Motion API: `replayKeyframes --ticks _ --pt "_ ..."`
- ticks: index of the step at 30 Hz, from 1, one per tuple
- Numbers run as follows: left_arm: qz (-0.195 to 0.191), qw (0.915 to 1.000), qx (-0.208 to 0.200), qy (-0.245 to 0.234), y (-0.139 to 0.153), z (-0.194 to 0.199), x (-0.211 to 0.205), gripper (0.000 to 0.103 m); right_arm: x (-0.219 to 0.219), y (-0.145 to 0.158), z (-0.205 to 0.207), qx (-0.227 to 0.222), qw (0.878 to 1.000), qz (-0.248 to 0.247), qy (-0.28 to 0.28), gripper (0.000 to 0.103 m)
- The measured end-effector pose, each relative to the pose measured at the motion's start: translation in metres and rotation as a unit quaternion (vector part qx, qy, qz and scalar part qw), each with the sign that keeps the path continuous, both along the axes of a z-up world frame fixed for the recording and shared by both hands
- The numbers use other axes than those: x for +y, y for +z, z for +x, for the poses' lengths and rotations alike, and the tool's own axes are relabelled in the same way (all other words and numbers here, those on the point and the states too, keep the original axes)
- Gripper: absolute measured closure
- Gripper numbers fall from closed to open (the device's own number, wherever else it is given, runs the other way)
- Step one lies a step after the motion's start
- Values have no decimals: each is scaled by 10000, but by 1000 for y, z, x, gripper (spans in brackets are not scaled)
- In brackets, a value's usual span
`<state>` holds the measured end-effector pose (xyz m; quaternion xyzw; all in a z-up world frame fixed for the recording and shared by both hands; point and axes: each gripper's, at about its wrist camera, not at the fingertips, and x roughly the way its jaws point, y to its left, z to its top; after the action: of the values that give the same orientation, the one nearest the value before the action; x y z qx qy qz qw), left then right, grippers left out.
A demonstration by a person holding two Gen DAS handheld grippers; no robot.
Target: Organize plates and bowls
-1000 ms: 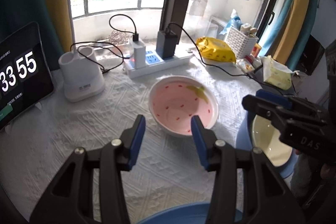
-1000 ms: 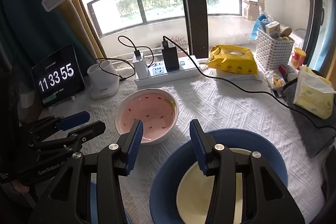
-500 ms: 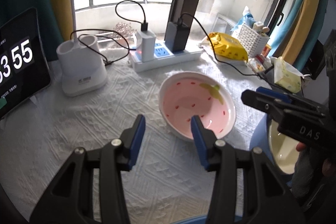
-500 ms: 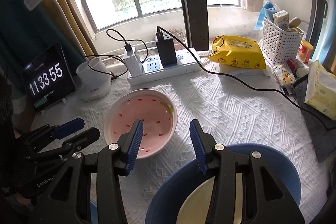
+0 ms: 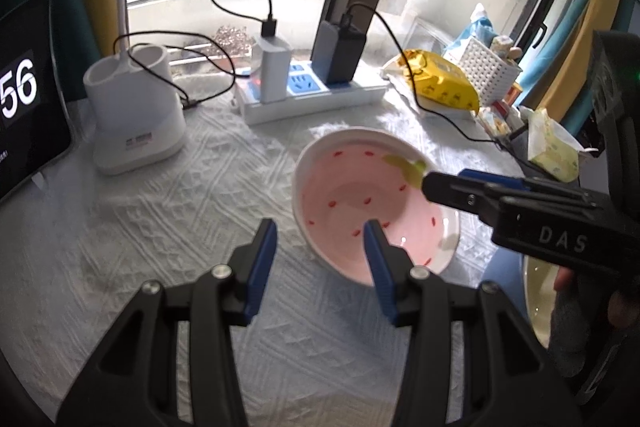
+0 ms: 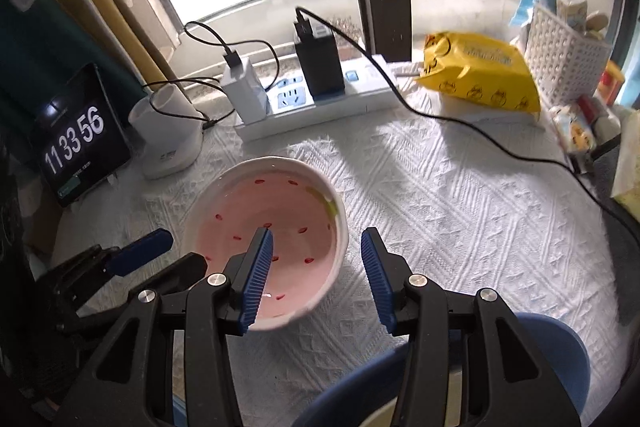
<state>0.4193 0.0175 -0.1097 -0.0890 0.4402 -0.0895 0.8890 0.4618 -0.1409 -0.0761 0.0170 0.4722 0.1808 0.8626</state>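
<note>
Midway across a table draped in a white textured cloth [image 6: 460, 195], a pink bowl [image 6: 276, 227] with red flecks and a white rim sits between two hand-held grippers. From the left wrist view, the left gripper [image 5: 320, 247] hangs over the cloth with its blue-padded jaws parted and nothing between them; its right finger appears in front of the bowl's [image 5: 360, 203] near rim, and whether it touches cannot be told. From the right wrist view, the right gripper [image 6: 316, 259] is likewise parted and empty-handed, its left finger over the bowl's inside and its right finger over bare cloth, so the bowl's right rim lies between the two. The right gripper [image 5: 480, 187] also reaches in from the right of the left view, its tip over the bowl's far right rim, with part of a hand [image 5: 580, 291] behind it. The left gripper [image 6: 156, 255] shows at the left of the right view, just beside the bowl. Toward the table's near right corner lies a blue plate [image 6: 560, 355] with a cream dish [image 5: 538, 291] on it. Along the far edge, by the window, stand a power strip [image 6: 320, 103] with chargers plugged in, a white holder [image 6: 168, 135], a yellow pack [image 6: 480, 71] and a white basket [image 6: 564, 55]. A tablet clock [image 6: 80, 139] leans at the left edge.
</note>
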Motion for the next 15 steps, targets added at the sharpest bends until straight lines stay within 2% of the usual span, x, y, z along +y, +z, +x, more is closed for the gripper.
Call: replayKeyframes --ticks 8,15 --pt "-36 9999 150 62 -6 8 1 56 1 -10 15 320 9994 -75 -58 55" --pt "-50 9995 290 70 -11 13 -2 57 8 -21 24 525 9980 -324 106 55"
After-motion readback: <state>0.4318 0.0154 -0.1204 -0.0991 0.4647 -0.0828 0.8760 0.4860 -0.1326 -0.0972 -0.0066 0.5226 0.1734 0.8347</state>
